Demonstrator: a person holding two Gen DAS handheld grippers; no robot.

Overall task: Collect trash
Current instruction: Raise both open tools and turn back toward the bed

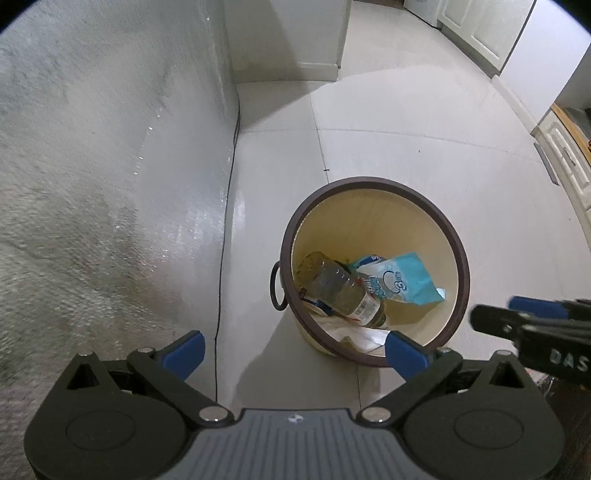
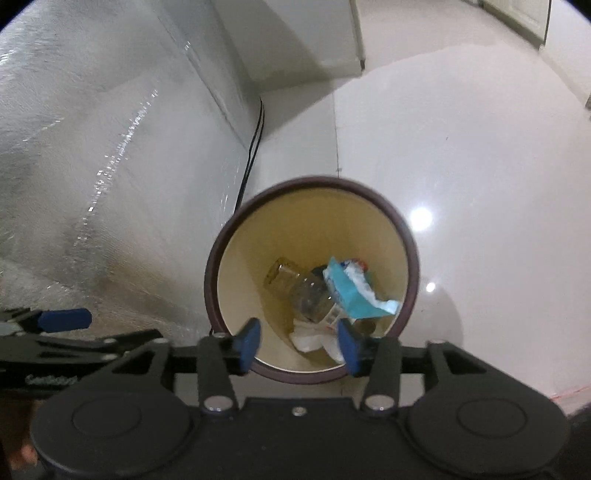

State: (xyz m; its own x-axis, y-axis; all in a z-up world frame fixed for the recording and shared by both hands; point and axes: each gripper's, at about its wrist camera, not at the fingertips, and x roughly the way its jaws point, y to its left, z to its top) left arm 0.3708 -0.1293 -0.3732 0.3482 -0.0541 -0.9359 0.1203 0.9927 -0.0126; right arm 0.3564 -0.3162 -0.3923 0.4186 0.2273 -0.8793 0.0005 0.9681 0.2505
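A cream bin with a dark brown rim [image 1: 458, 254] [image 2: 410, 251] stands on the pale floor. Inside lie a clear plastic bottle [image 1: 340, 291] [image 2: 306, 295], a light blue packet [image 1: 406, 280] [image 2: 354, 299] and crumpled white paper [image 1: 364, 334] [image 2: 306, 338]. My left gripper [image 1: 295, 350] hangs above the bin's near left side, blue pads wide apart, nothing between them. My right gripper [image 2: 299, 345] hovers over the bin's mouth, jaws parted and empty. The right gripper's fingers [image 1: 535, 308] reach in from the right of the left wrist view. The left gripper's blue pad [image 2: 66, 319] shows at the left of the right wrist view.
A textured grey wall [image 1: 92, 184] rises on the left, with a black cable [image 1: 225, 240] running down along its base. White cabinets [image 1: 480, 33] stand at the far side of the tiled floor [image 1: 406, 147]. A cabinet front with handles [image 1: 561, 155] is at the right edge.
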